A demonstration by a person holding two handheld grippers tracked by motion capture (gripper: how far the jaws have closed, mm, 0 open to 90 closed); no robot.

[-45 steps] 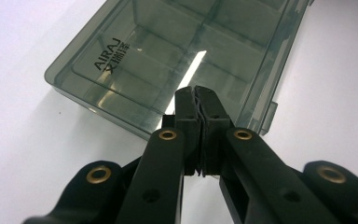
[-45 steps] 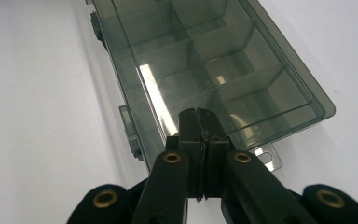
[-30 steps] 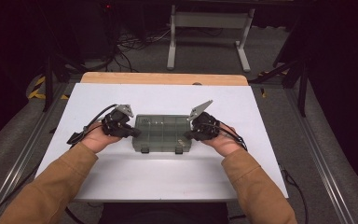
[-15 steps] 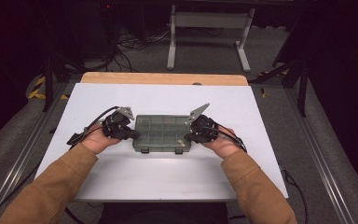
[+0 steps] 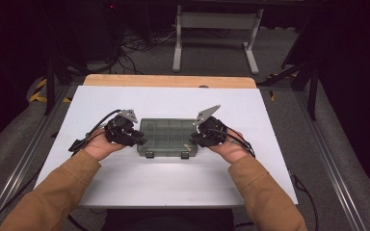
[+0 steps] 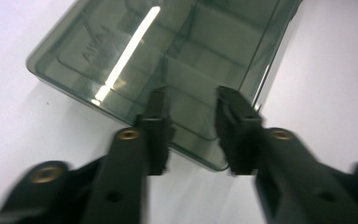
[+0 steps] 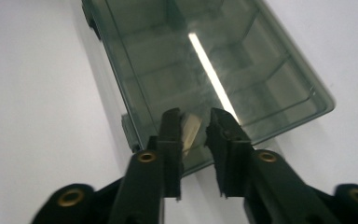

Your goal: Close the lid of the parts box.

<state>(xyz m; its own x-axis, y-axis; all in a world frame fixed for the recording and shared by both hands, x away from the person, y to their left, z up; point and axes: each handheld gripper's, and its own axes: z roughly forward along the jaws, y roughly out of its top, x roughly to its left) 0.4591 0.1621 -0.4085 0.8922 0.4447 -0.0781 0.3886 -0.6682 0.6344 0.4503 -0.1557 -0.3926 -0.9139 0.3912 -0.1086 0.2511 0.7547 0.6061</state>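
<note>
White table (image 5: pixel 125 178), box (image 5: pixel 167 137) between grippers

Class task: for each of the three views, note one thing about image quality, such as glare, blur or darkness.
High view: the white table is brightly lit, the room behind very dark. Left gripper view: a bright glare streak crosses the smoky clear box lid, and the left gripper jaws look soft at the bottom edge. Right gripper view: a similar glare streak on the lid; the right gripper is blurred near the lens.

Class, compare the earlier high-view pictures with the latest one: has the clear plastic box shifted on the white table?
No. The box sits in the same place relative to the table's wooden far edge.
</note>
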